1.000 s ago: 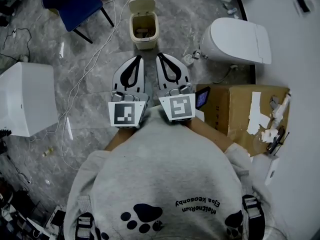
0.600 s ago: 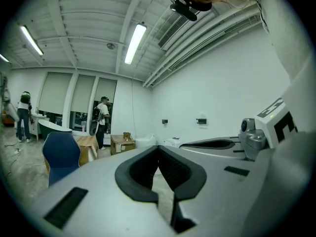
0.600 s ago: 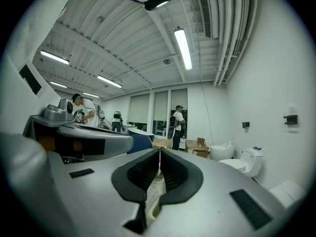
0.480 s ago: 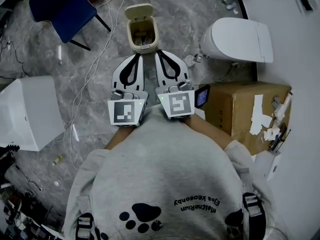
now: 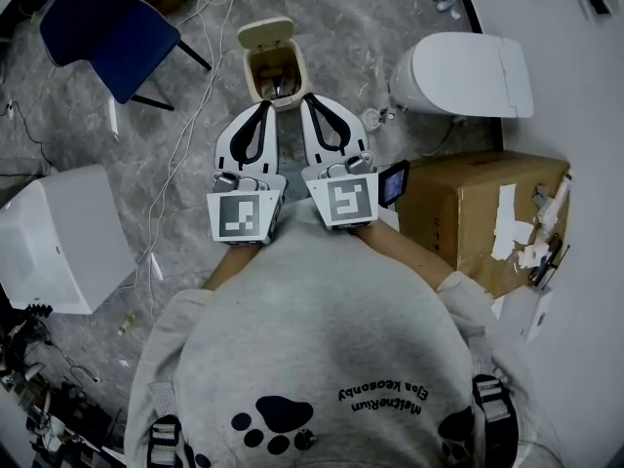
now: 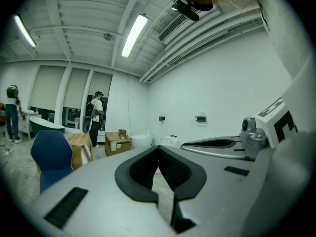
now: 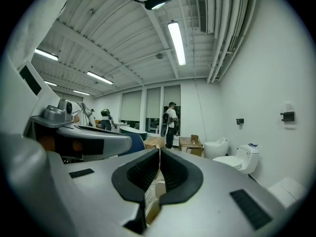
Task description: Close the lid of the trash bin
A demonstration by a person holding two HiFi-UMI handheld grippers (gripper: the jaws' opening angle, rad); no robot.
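A small beige trash bin (image 5: 273, 71) stands on the grey floor in the head view, its lid (image 5: 266, 33) tipped open toward the far side and some rubbish inside. My left gripper (image 5: 264, 109) and right gripper (image 5: 308, 101) are held side by side, level, their tips just short of the bin's near rim. Both are shut with nothing between the jaws. In the left gripper view (image 6: 159, 148) and the right gripper view (image 7: 159, 150) the dark pads meet at the tip; the bin is hidden below the jaws there.
A white toilet (image 5: 463, 74) sits to the right of the bin and a cardboard box (image 5: 483, 217) nearer at right. A blue chair (image 5: 107, 32) stands at upper left, a white appliance (image 5: 54, 237) at left. Cables (image 5: 185, 135) trail over the floor. People stand far off (image 7: 171, 122).
I have walked toward the bin: both grippers, still shut and side by side, now reach its near rim where a gap lay before. The chair and white appliance have shifted in view.
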